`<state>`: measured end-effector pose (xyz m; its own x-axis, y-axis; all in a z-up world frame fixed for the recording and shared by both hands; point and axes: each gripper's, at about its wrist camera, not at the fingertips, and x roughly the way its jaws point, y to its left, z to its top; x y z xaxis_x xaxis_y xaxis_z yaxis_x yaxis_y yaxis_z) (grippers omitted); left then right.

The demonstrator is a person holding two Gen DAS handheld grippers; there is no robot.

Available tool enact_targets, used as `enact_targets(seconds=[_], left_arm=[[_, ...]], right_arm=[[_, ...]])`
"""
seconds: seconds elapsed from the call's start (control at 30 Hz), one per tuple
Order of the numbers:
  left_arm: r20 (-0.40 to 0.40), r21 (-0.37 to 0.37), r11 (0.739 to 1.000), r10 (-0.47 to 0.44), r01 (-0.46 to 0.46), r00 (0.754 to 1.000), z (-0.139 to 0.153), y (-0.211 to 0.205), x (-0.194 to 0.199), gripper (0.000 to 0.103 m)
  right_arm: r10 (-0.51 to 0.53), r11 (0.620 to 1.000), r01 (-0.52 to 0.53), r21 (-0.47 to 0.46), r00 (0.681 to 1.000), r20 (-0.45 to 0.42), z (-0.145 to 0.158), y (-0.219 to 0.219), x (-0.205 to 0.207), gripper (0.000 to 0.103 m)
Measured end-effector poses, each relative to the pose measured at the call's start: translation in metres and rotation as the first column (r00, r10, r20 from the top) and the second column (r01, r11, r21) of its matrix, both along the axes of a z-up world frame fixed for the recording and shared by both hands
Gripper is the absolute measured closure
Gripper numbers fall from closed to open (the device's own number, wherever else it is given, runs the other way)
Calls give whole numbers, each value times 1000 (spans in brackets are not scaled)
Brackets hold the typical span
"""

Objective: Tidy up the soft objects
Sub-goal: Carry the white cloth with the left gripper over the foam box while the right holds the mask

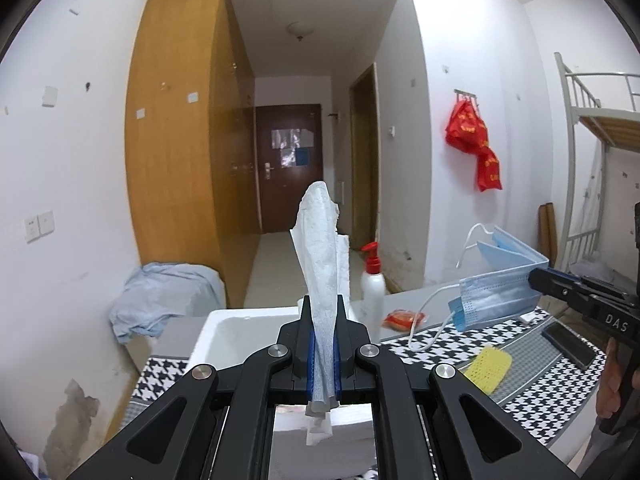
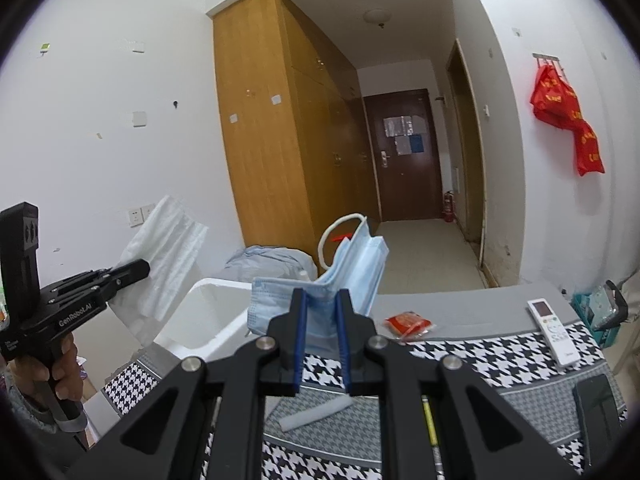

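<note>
My left gripper (image 1: 323,308) is shut on a white paper tissue (image 1: 322,240) that stands up between its fingers, above a white foam box (image 1: 240,328). In the right wrist view the same gripper (image 2: 138,270) holds the tissue (image 2: 160,264) beside the box (image 2: 200,312). My right gripper (image 2: 322,300) is shut on a blue face mask (image 2: 320,300), held above the table; the left wrist view shows the mask (image 1: 496,292) with its white ear loops hanging. A yellow sponge (image 1: 490,366) and a grey roll (image 2: 316,412) lie on the houndstooth cloth (image 2: 480,360).
A white pump bottle (image 1: 372,292) stands behind the box. A red packet (image 2: 408,324), a white remote (image 2: 554,332), a dark phone (image 2: 600,412) and a pen (image 2: 430,428) lie on the table. A pale blue cloth (image 1: 160,296) covers something at the left.
</note>
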<state>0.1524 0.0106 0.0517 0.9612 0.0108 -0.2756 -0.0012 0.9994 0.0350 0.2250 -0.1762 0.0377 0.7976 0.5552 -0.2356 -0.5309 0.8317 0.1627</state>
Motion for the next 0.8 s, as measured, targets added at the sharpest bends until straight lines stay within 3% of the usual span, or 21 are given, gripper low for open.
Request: enact_targets(seconds=[0.27,0.8], left_arm=[[-26,-5,999,46,-46,999,-3,17,9,96],[-193,-40,998,41,-50,980,-23,39,56,96]], right_arm=[[53,999,-53,-10,999,10,3,21,1,85],[37,999,-37,-27,999,2,2,29,6,85]])
